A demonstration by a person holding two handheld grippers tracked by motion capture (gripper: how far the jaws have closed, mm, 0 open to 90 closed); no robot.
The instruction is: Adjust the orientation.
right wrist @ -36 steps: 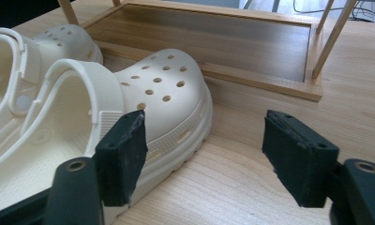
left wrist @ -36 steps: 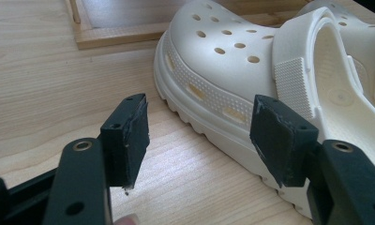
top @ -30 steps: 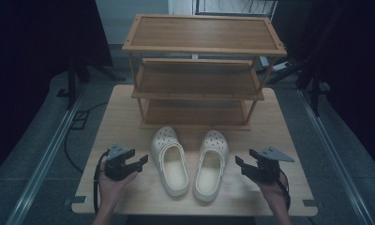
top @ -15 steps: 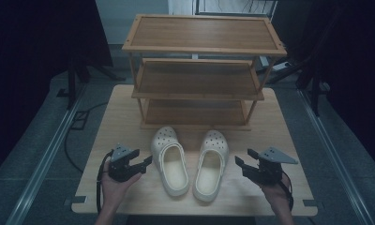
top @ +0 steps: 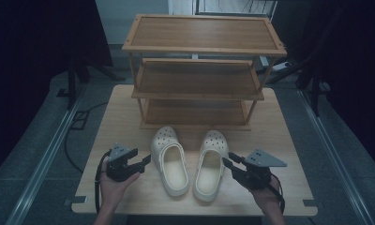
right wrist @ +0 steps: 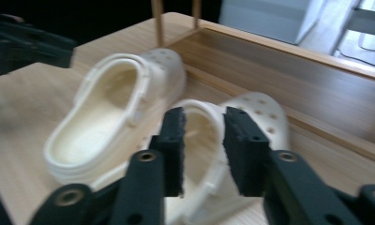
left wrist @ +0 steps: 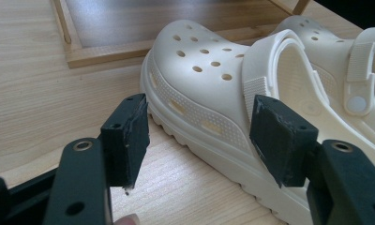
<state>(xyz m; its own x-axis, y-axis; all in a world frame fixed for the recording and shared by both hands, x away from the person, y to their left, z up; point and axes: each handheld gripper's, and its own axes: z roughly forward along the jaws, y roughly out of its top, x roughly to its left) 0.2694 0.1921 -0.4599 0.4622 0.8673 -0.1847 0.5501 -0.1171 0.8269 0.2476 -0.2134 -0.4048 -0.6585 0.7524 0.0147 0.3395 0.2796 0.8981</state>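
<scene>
Left tool (top: 146, 161) moved nearer left clog (top: 169, 159)

Two clogs (top: 190, 161) side by side on table (top: 124, 117), before shelf rack (top: 199, 70).

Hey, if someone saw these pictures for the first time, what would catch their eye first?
Probably the pair of cream clogs, the left clog and the right clog, lying side by side near the table's front edge with toes toward the rack. Behind them stands a three-shelf wooden rack, its shelves bare. A hand-held left gripper and right gripper flank the clogs, both open, neither gripping.
</scene>
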